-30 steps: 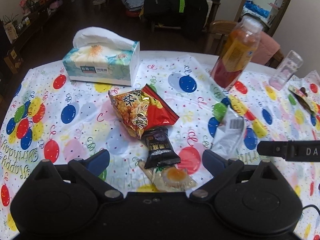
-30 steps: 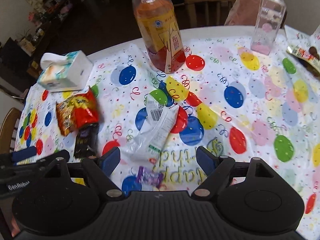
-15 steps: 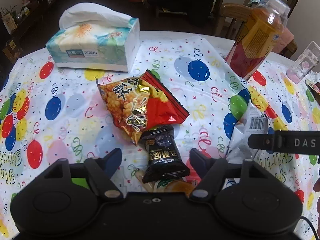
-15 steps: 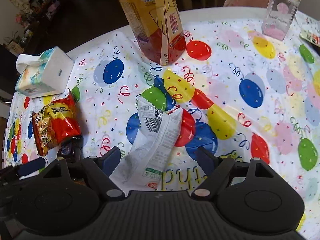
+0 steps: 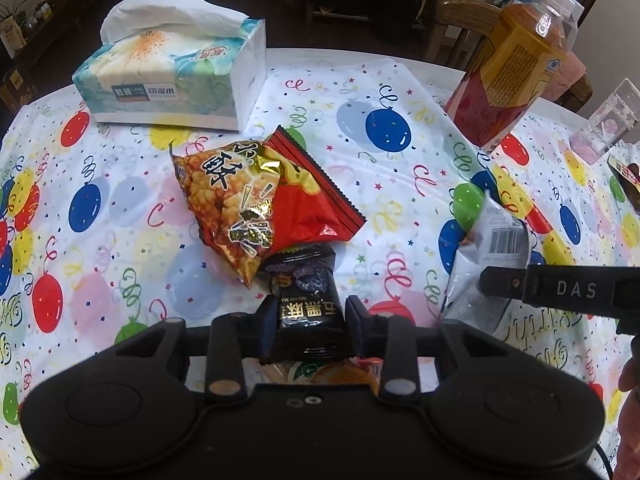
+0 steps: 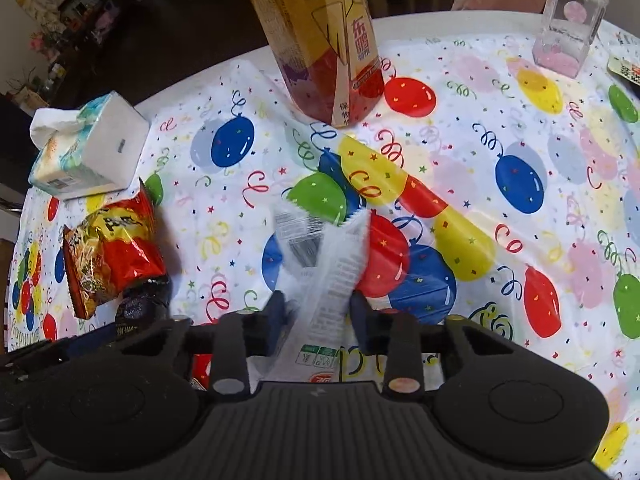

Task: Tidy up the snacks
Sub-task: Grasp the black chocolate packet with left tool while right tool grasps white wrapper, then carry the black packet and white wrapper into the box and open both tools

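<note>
My left gripper (image 5: 308, 320) is shut on a small black snack packet (image 5: 306, 300), whose far end tucks under a red and gold snack bag (image 5: 256, 204). A yellow snack in a clear wrapper (image 5: 332, 372) lies under the gripper, mostly hidden. My right gripper (image 6: 318, 316) is shut on a white and silver snack packet (image 6: 328, 268), which stretches forward over the balloon tablecloth (image 6: 500, 200). That same packet (image 5: 488, 248) appears at the right of the left wrist view, with the right gripper's black finger across it. The red and gold bag (image 6: 112, 248) shows at the left of the right wrist view.
A tissue box (image 5: 176, 76) stands behind the red bag. A tall orange drink bottle (image 6: 320, 36) stands beyond the white packet, with a clear plastic box (image 6: 572, 20) to its right. Another snack (image 5: 628, 176) lies at the far right edge. Wooden chairs stand past the table.
Both grippers moved forward and down and went from open to shut: the left on the black packet, the right on the white packet.
</note>
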Demonstrator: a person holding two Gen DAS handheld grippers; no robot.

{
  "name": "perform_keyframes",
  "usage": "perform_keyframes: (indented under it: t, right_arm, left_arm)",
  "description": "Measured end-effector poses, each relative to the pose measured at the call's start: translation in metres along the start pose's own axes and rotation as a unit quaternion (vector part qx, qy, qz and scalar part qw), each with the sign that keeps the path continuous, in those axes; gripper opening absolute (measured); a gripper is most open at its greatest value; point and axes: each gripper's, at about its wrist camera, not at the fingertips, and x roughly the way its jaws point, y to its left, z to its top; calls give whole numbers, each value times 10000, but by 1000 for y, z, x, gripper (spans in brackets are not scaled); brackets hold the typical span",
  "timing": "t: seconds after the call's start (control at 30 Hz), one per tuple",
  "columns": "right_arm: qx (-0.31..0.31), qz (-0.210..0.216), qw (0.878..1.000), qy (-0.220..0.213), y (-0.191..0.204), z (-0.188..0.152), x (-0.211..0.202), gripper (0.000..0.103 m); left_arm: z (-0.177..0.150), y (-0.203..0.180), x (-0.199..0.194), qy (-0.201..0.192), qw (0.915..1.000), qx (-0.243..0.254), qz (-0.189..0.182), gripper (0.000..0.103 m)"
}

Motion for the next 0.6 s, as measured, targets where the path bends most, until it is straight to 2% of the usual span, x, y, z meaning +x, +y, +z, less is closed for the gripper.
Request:
perform_keyframes:
  t: [0.17, 0.6]
  right_arm:
    - [-74, -86, 9999, -106, 2, -2, -5, 22]
    - [-273, 61, 9991, -307, 9, -13, -51, 20]
  left_arm:
    - [-1, 1, -3, -1, 10000, -17, -66, 30]
    - [-9, 1, -35, -104, 9997, 73, -214, 30]
